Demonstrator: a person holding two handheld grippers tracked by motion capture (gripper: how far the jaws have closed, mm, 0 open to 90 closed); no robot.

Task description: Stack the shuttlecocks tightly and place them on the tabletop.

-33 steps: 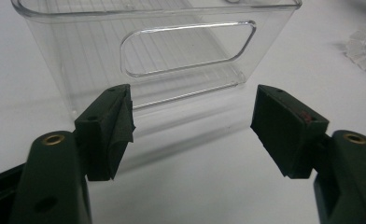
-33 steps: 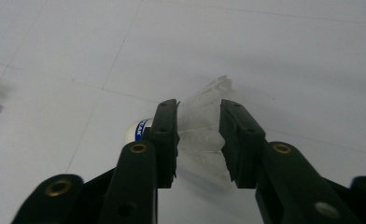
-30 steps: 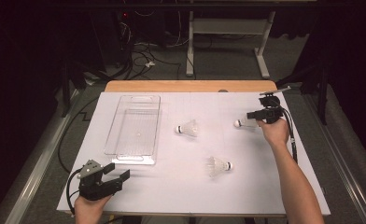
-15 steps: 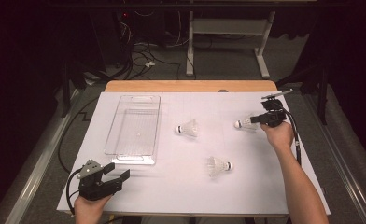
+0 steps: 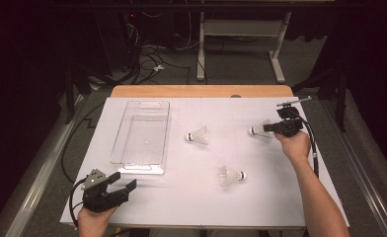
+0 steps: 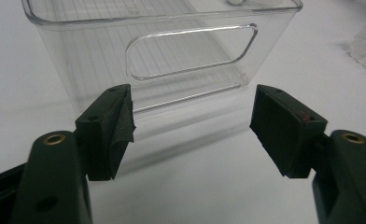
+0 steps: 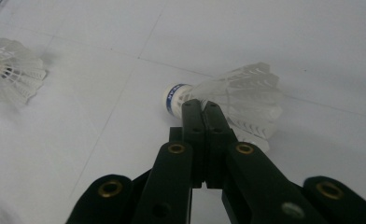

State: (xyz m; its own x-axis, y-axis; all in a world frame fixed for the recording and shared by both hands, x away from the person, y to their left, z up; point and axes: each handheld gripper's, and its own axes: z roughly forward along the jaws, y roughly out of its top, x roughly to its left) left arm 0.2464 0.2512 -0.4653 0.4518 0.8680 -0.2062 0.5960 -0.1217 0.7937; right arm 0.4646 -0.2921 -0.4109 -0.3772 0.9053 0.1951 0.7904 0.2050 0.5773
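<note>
- Right gripper (image 7: pixel 202 109) view: jaws clamped on the shuttlecock (image 7: pixel 237 100) feathers, cork just past the tips.
- Left gripper (image 6: pixel 193 128) spread wide, clear tray (image 6: pixel 162 51) just ahead.
- High view: white table (image 5: pixel 191 207), cables on the floor (image 5: pixel 152 64).

3 white shuttlecocks; nearest tool's shuttlecock (image 7: pixel 228 100) has blue band on white cork. Both tools black, brass-coloured rivets. Clear ridged bin (image 5: pixel 142 136). White bench (image 5: pixel 221 207), tan wooden far edge.
</note>
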